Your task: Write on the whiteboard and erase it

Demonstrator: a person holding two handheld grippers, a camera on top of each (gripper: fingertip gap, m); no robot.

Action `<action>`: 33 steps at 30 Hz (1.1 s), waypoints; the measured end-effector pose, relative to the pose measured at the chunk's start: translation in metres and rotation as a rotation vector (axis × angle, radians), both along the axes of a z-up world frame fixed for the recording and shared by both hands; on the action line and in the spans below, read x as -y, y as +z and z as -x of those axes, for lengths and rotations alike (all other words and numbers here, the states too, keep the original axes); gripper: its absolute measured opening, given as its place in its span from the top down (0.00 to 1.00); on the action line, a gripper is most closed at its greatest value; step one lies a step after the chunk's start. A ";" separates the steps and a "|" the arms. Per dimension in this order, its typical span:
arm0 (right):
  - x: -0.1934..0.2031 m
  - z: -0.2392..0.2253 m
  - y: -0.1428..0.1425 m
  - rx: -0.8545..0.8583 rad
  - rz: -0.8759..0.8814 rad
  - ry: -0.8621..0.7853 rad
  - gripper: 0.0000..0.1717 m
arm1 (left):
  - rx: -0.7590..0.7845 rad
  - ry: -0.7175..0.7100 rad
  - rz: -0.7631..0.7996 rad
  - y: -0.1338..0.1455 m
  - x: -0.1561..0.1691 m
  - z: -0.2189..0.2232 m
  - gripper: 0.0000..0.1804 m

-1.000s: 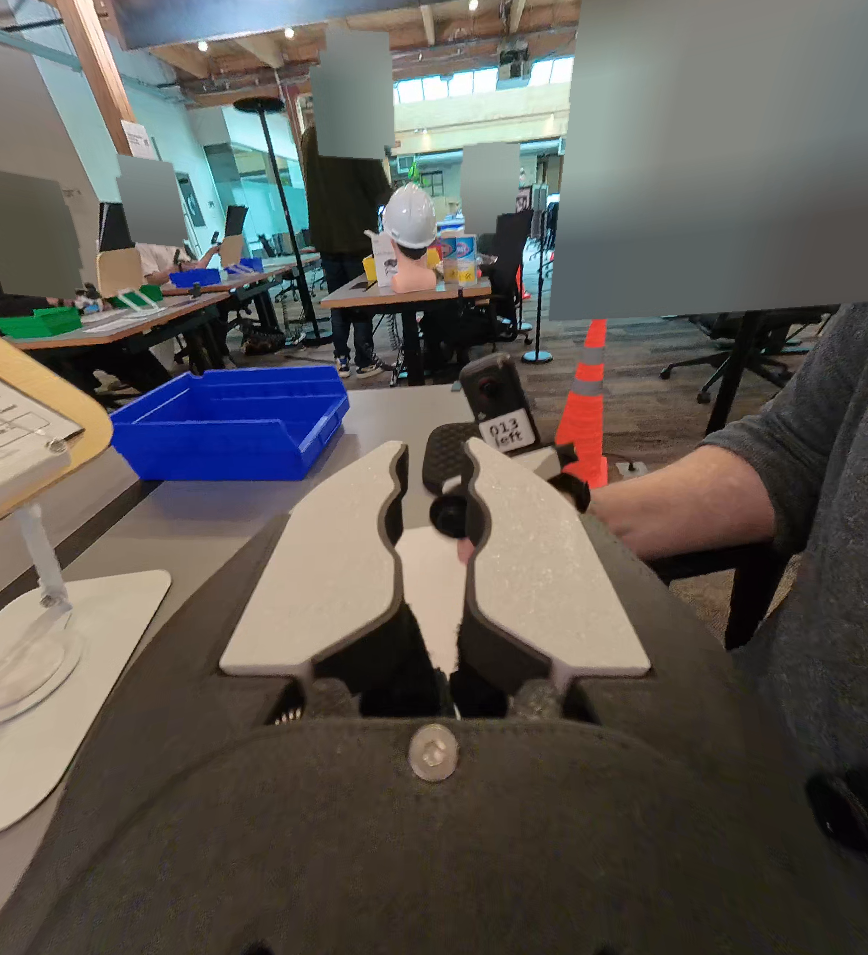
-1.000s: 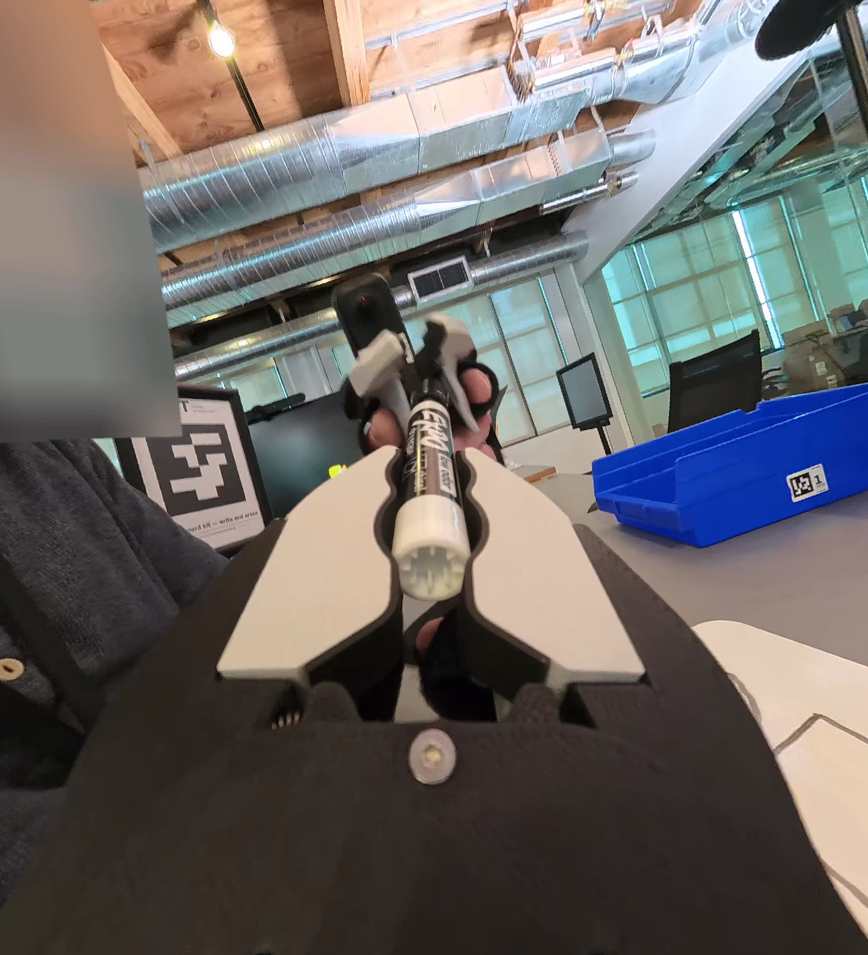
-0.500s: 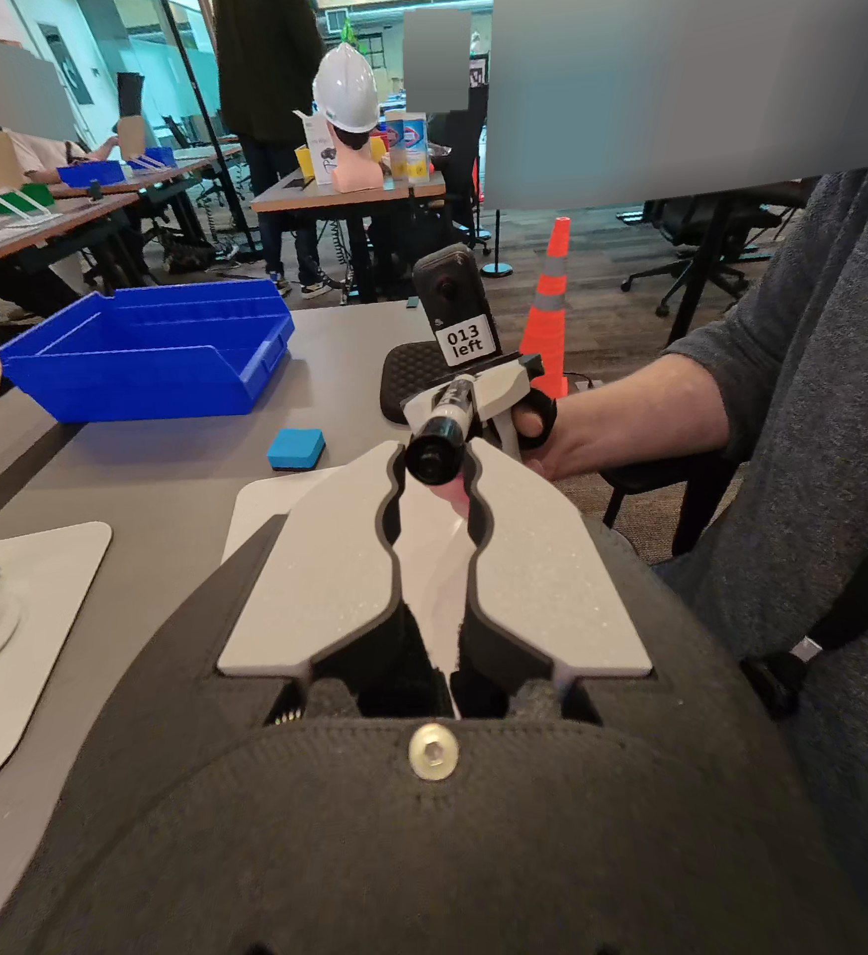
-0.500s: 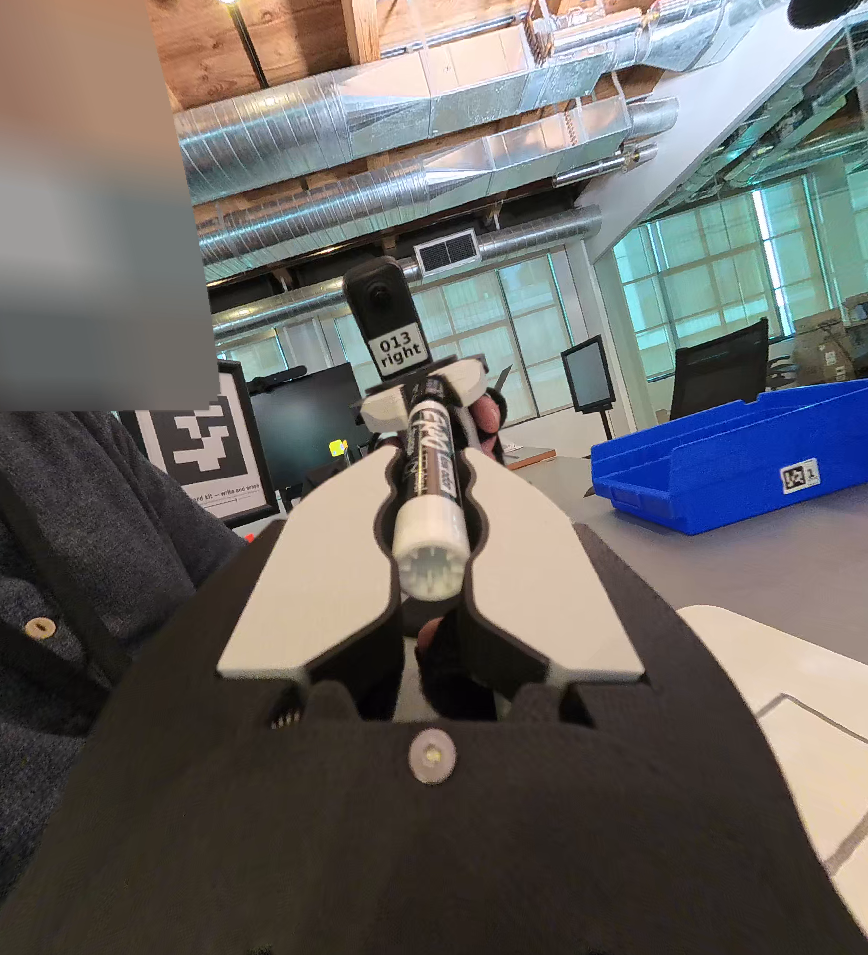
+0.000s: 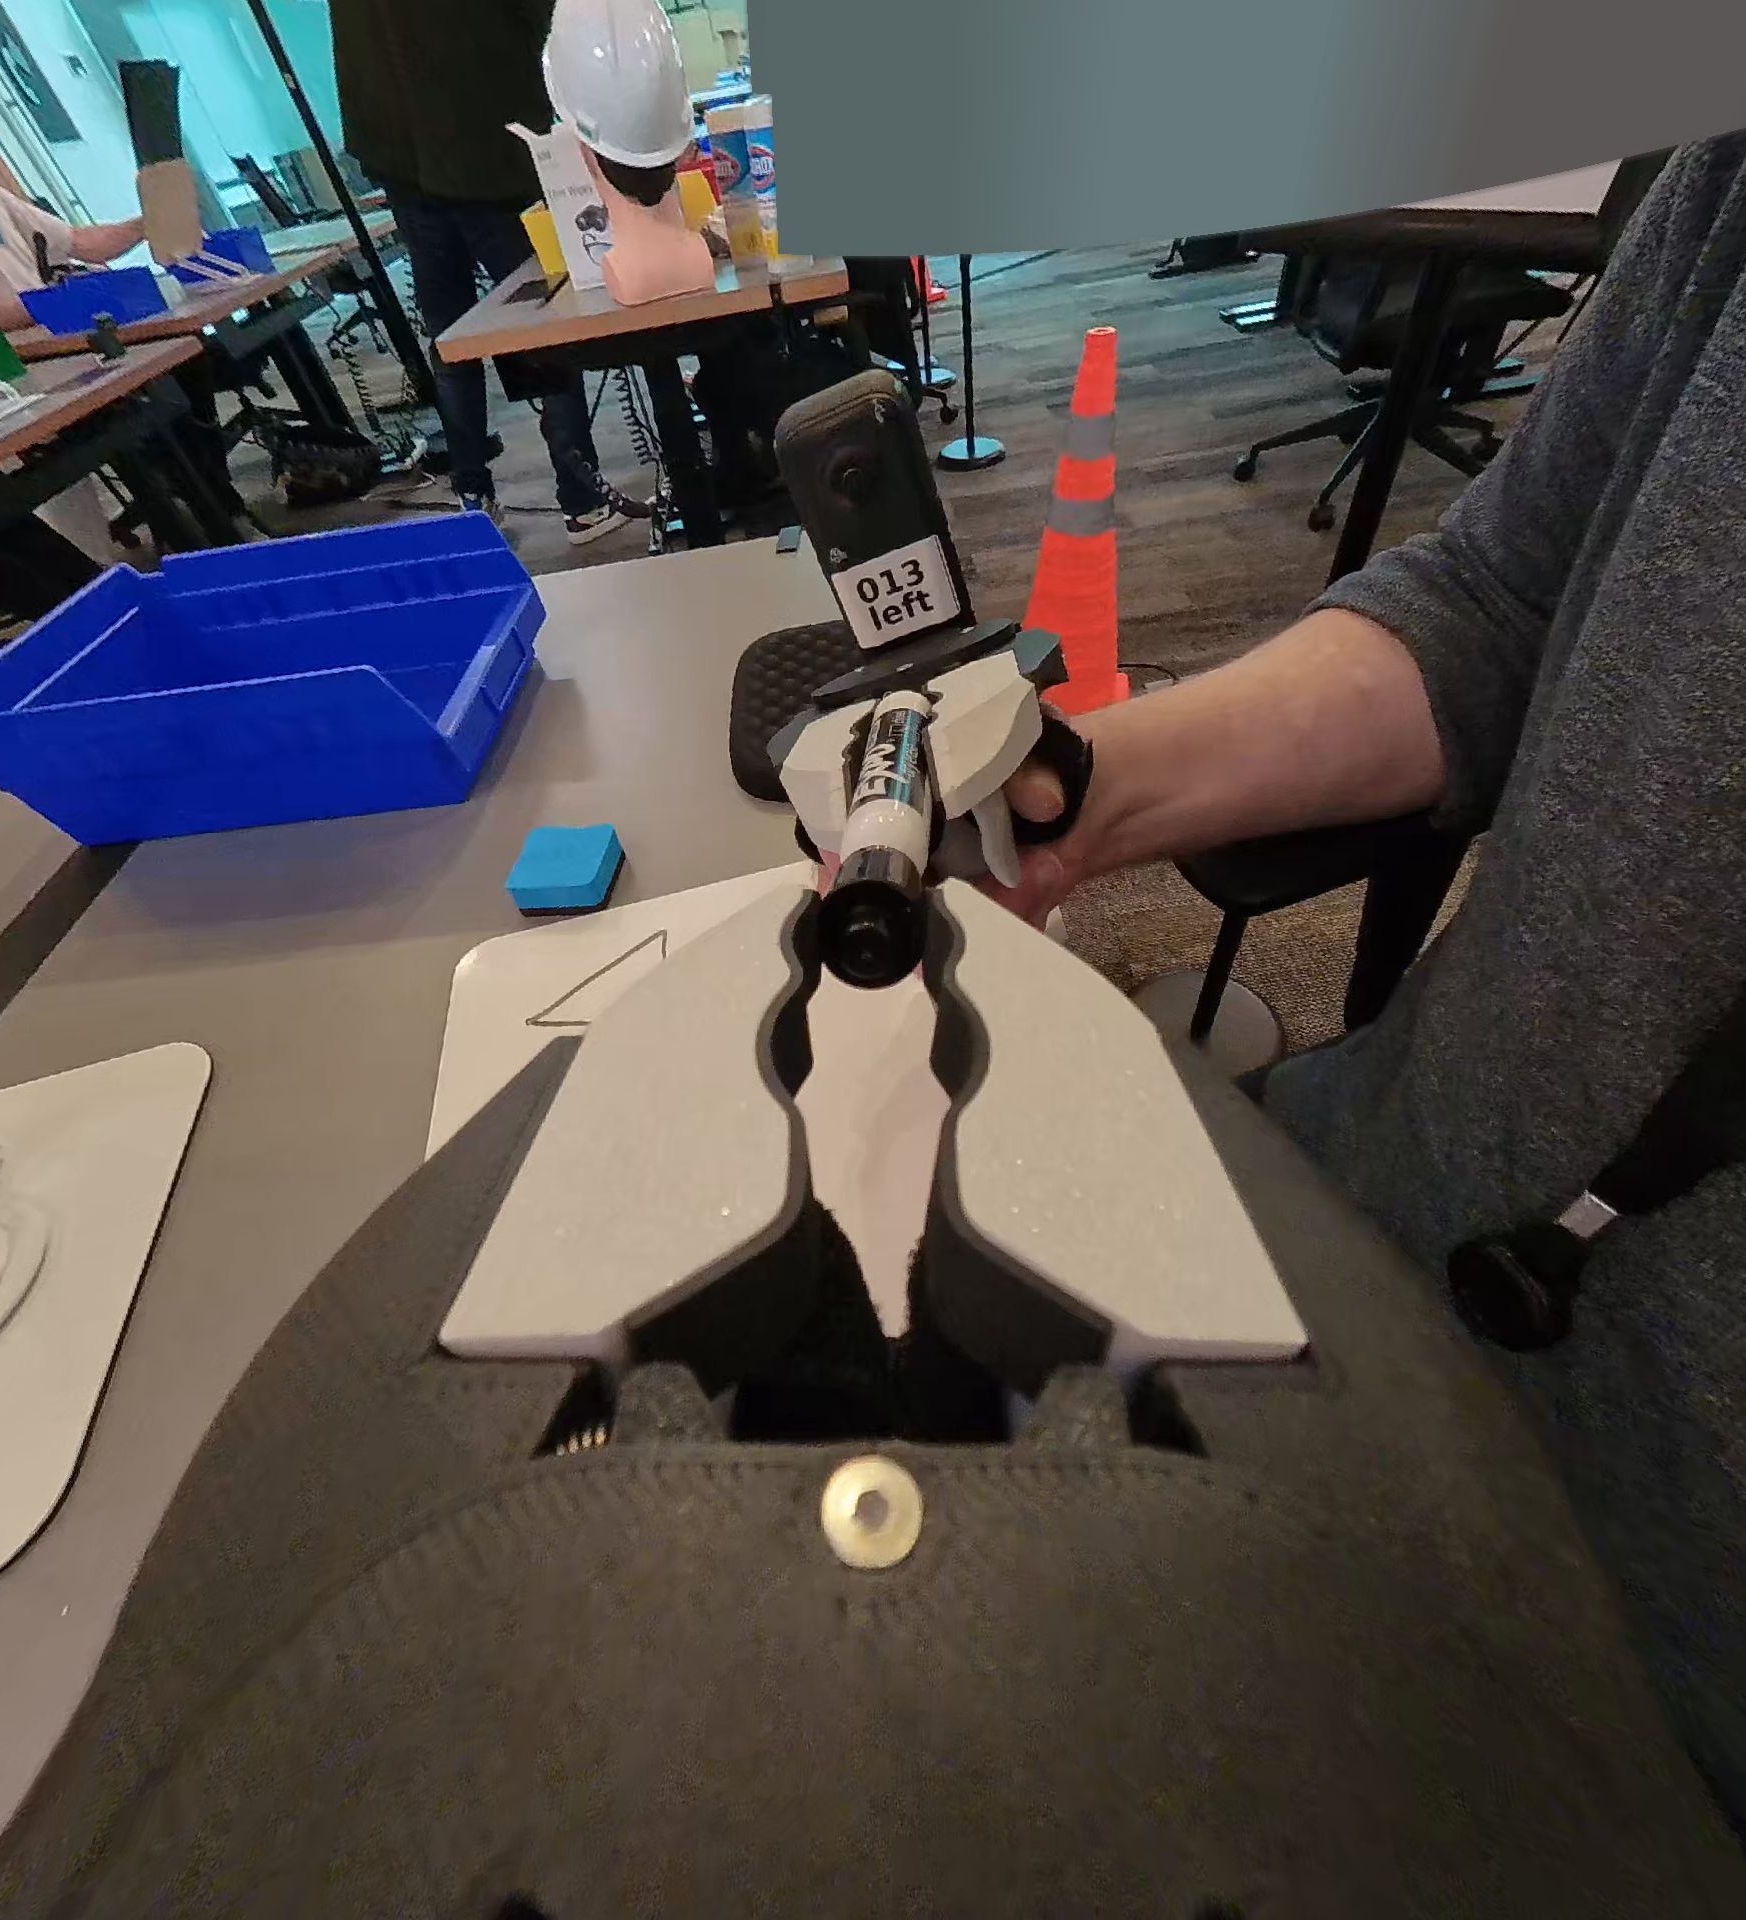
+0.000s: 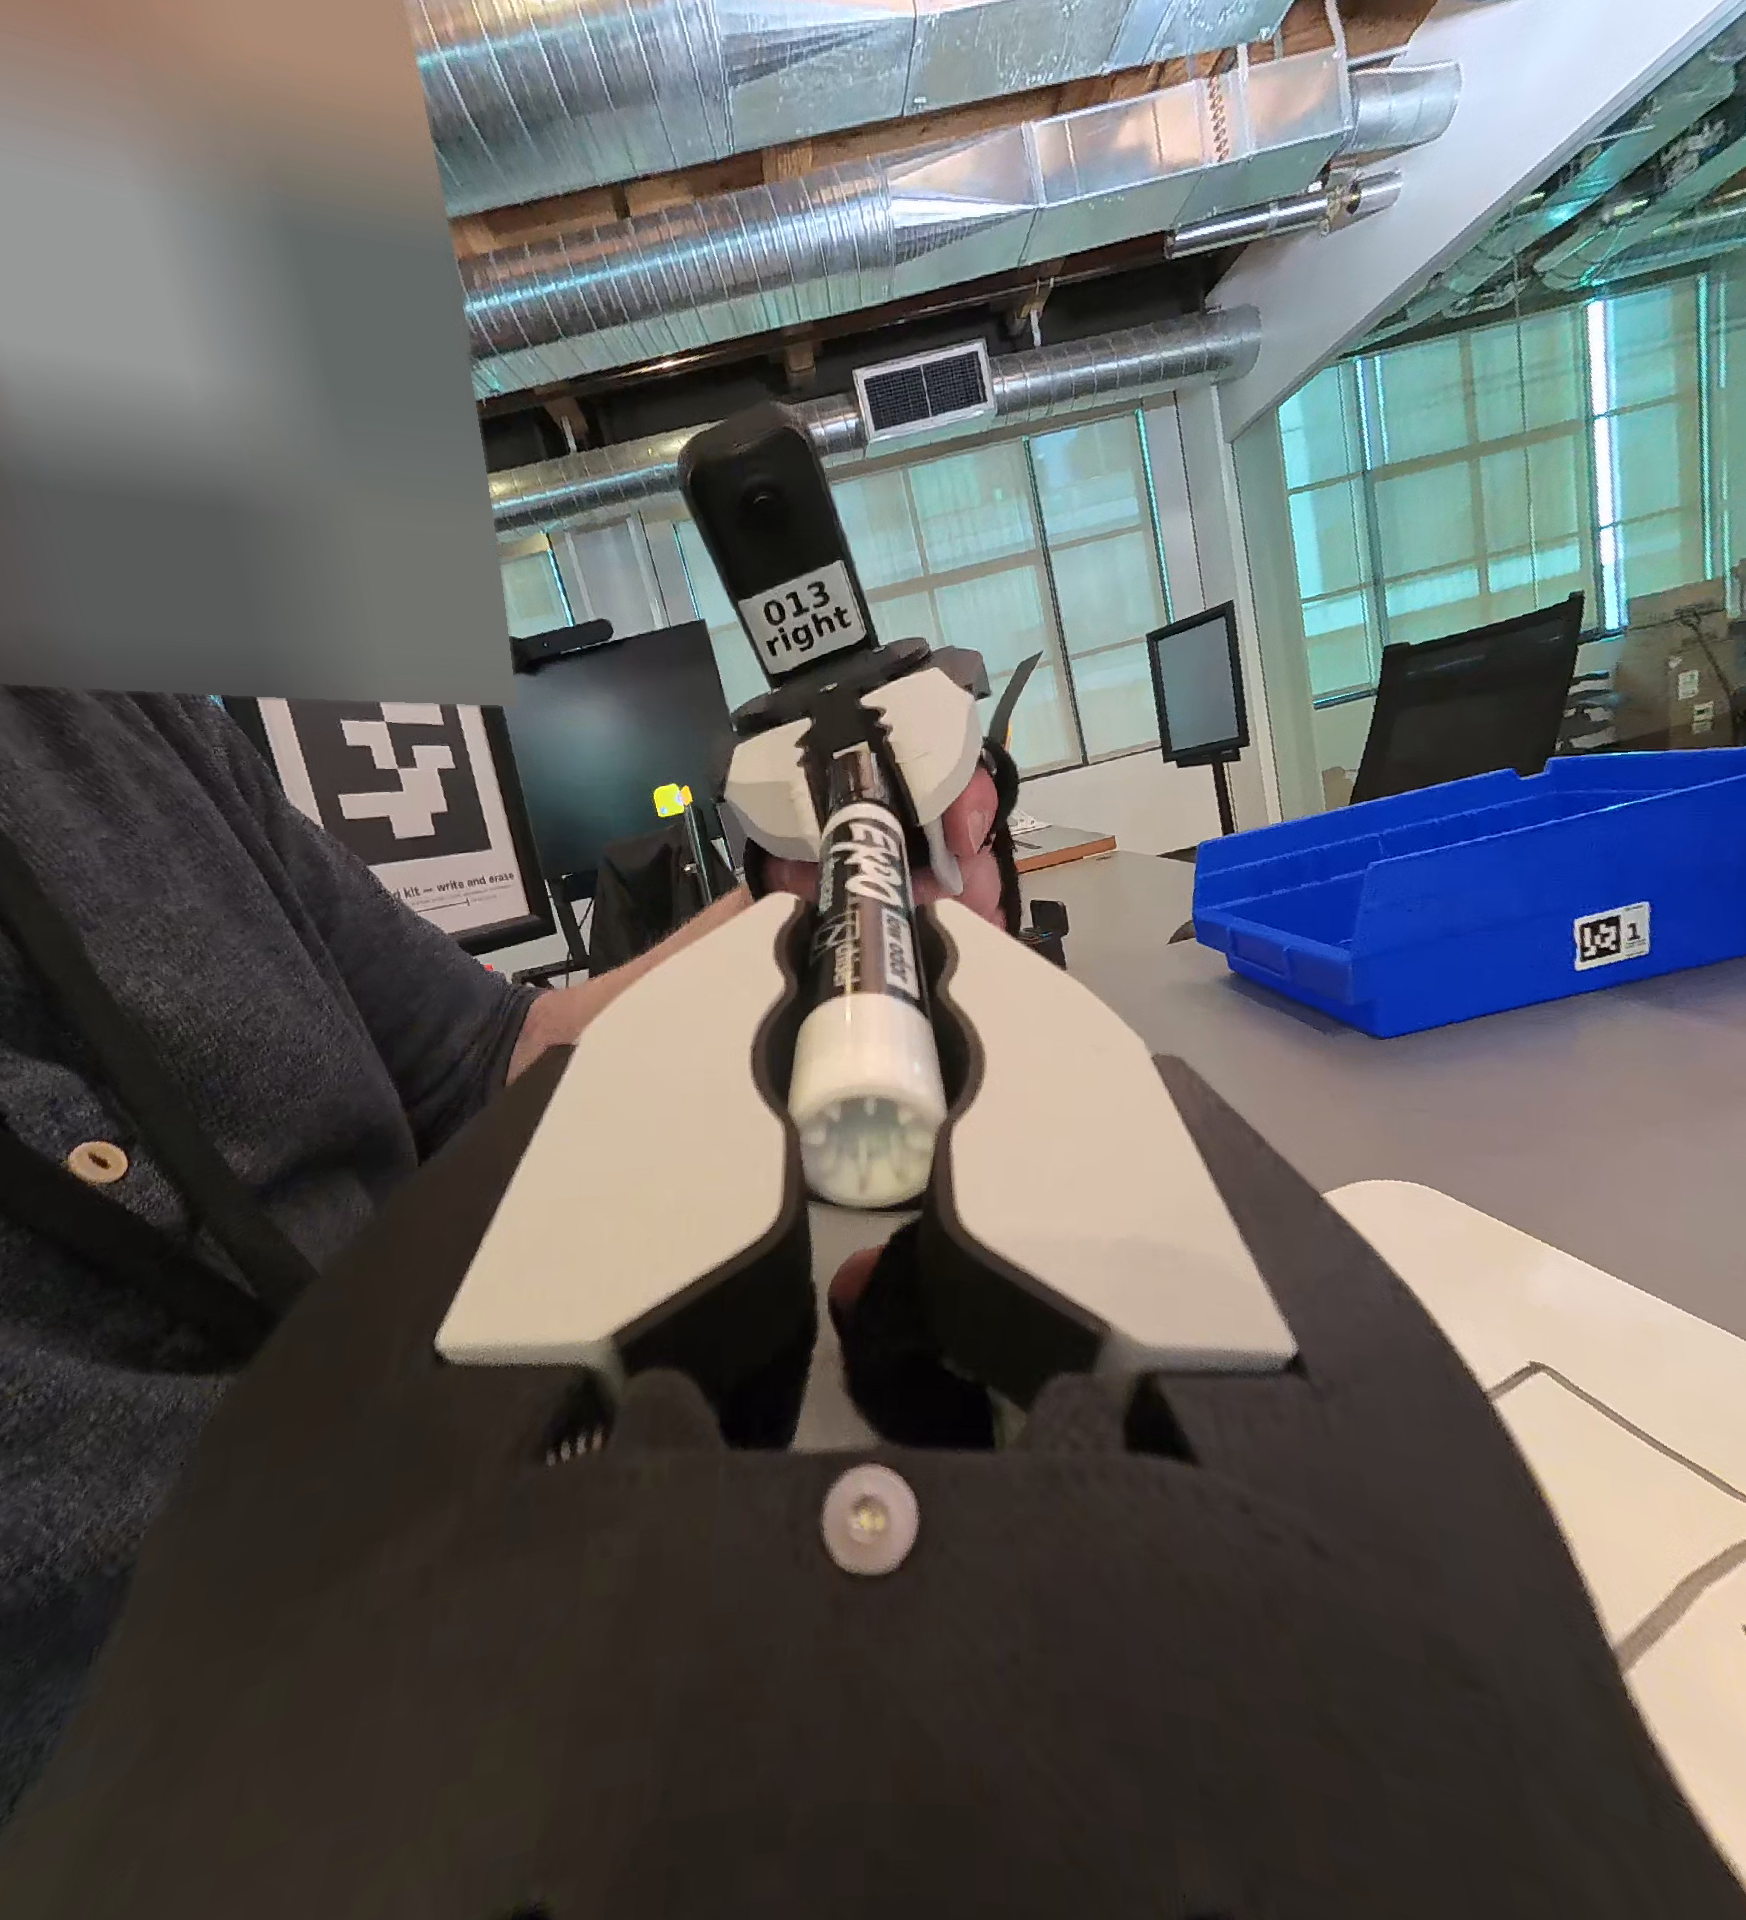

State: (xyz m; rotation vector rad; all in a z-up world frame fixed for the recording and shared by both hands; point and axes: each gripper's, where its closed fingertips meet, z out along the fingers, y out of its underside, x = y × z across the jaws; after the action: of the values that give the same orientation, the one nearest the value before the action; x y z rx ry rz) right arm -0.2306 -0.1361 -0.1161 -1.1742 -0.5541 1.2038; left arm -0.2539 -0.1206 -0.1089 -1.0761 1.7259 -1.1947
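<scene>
A white sticker (image 5: pixel 895 603) with black print sits on the black camera (image 5: pixel 864 468) seen in the left wrist view, and a like sticker (image 6: pixel 807 621) on the other black camera (image 6: pixel 760 509) in the right wrist view. The marker (image 6: pixel 864 914) has a printed brand label along its barrel. Smaller print shows on a coded sticker (image 6: pixel 1612 935) on the blue bin (image 6: pixel 1471 914), under the pattern of a framed sign (image 6: pixel 401 800), and on far canisters (image 5: pixel 744 166), too small to read.

whiteboard (image 6: pixel 1627 1351) cut by edge; drawing partly hidden.
</scene>
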 end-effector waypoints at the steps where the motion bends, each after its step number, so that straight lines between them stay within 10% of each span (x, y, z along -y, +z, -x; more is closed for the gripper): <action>1: 0.000 0.000 -0.001 0.005 0.003 0.000 0.88 | -0.005 0.001 -0.003 -0.001 0.000 0.000 0.89; 33: -0.002 0.006 -0.001 0.122 -0.055 -0.074 0.88 | 0.084 -0.026 0.104 -0.005 0.000 0.001 0.89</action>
State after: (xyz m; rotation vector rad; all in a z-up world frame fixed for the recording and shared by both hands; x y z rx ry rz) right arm -0.2366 -0.1342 -0.1173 -1.2164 -0.6266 1.0527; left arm -0.2549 -0.1205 -0.1136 -1.0518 1.6332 -1.3402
